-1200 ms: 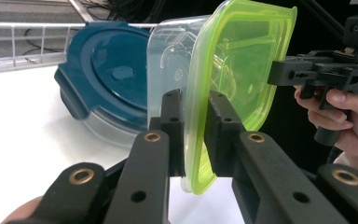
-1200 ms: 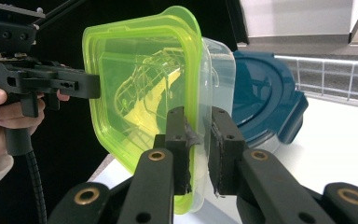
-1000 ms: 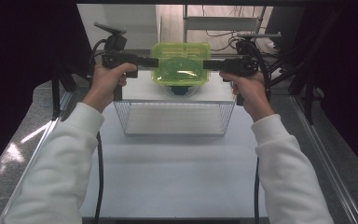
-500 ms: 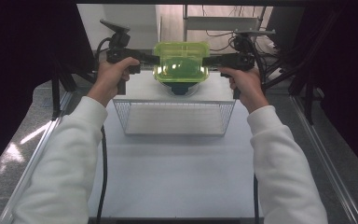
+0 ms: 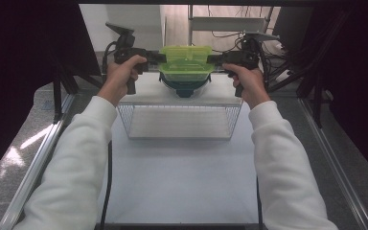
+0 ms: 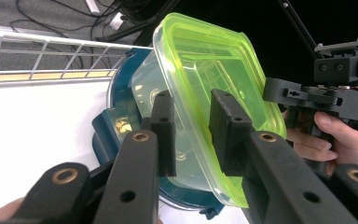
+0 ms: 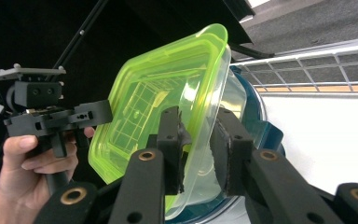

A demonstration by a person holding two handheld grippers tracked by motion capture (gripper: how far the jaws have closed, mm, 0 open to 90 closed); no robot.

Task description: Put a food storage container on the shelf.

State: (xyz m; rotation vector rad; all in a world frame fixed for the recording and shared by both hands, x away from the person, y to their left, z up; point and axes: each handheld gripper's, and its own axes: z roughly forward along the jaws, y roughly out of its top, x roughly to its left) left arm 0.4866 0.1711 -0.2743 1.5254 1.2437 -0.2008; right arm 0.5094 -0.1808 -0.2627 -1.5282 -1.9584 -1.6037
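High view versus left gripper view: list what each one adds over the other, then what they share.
High view adds: both white sleeves and the wire basket's whole outline, nearer the person than the work.
Left gripper view adds: a close look at the left tool's jaws, which have just been opening. They sit astride the green lid's edge, pads seemingly just off it.
Shared: the clear tub under that lid, resting on the blue bowl, the right tool at its far end, and the white table.
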